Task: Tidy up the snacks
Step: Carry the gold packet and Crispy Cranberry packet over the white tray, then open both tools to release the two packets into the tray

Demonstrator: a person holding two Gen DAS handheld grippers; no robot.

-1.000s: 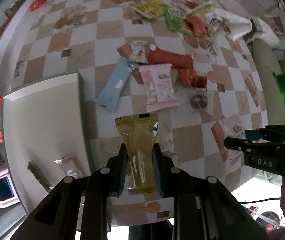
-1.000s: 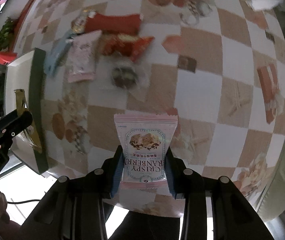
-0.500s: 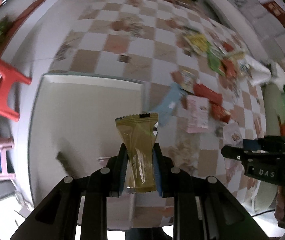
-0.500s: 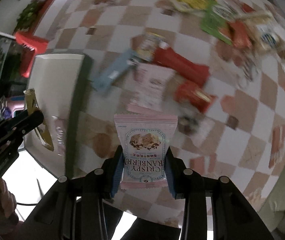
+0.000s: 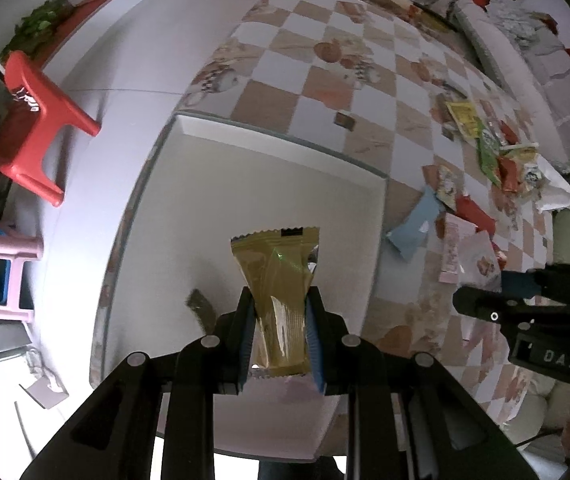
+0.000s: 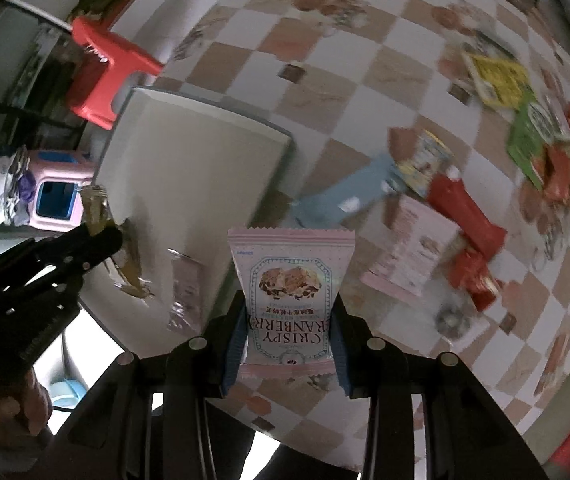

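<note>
Your left wrist view is evenly lit and mostly sharp: the gold snack packet [image 5: 277, 288] shows crisp crimped edges, a small green light speck and a pale sheen low on its wrapper. You get blown-out white patches along the bottom edge, beside the tray [image 5: 189, 216]. Your right wrist view is dimmer and smeared by motion: the loose snacks [image 6: 461, 208] on the checkered tablecloth [image 6: 325, 60] streak and lose their print, while the pink cranberry packet [image 6: 291, 292] stays readable. Both fisheye views bend straight lines hard toward the rim and fall to black at the corners.
</note>
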